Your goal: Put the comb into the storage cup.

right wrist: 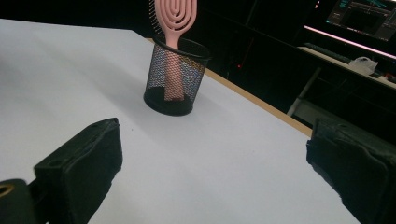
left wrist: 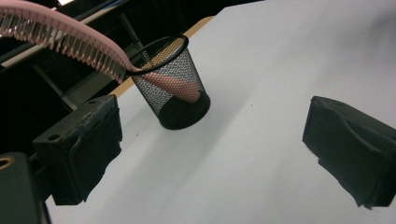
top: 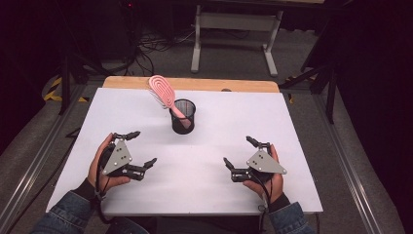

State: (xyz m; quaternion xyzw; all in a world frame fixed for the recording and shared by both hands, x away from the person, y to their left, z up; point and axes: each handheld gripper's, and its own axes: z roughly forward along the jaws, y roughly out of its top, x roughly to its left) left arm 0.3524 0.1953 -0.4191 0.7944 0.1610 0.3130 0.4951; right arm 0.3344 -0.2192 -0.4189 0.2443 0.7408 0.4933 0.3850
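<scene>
A black mesh cup (top: 183,117) (left wrist: 173,88) (right wrist: 175,77) stands upright near the middle of the white table top (top: 219,126). A pink hairbrush (top: 164,92) (left wrist: 60,39) (right wrist: 173,18) stands in it handle down, its head leaning out toward the far left. My left gripper (top: 142,147) (left wrist: 212,154) rests at the near left, open, with nothing between its jaws. My right gripper (top: 237,152) (right wrist: 215,177) rests at the near right, also open and empty. Both sit a short way in front of the cup, apart from it.
A wooden strip (top: 195,84) runs along the table's far edge. Beyond it are a white table frame (top: 234,29) and cables on the floor. A lit monitor (right wrist: 362,16) stands off to the side in the right gripper view.
</scene>
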